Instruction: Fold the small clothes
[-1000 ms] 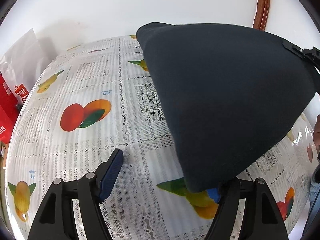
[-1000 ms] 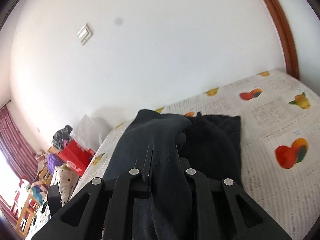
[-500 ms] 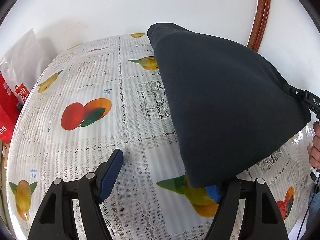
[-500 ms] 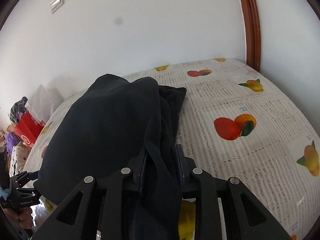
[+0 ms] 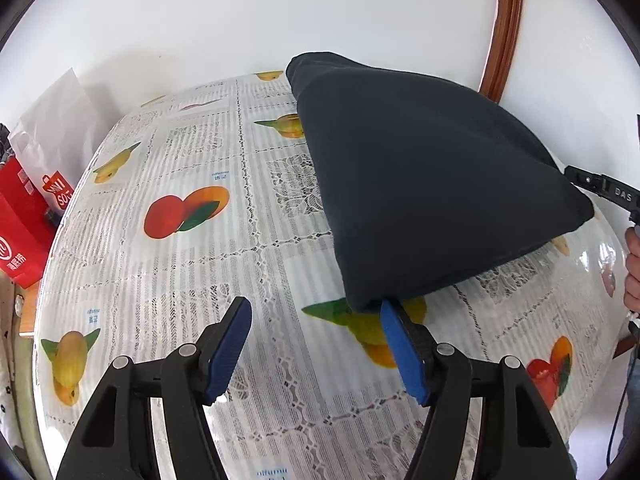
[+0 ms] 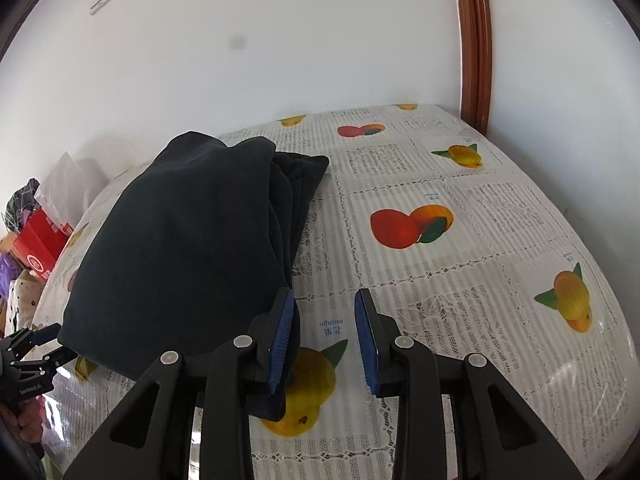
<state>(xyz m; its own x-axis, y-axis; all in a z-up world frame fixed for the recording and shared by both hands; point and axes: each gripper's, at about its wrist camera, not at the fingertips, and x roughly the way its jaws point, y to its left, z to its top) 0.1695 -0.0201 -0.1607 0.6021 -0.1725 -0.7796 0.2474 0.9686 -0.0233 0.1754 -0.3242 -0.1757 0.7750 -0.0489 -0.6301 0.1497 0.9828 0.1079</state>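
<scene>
Dark navy folded cloth garment (image 6: 184,248) is down on the fruit-print tablecloth (image 5: 168,288). Left gripper (image 5: 316,344) is closing on nothing, right gripper (image 6: 324,336) is opening and empty. Fold's prob done; next, back off w/o snagging.

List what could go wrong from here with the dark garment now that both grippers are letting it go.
1. The dark garment lies bunched, with uneven layers along its right edge, so the fold may set crooked.
2. The right gripper is opening, nothing between its pads, but cloth lies against the outside of its left finger and could drag.
3. The left gripper is closing with the garment's corner at its right pad; it could snag it.
</scene>
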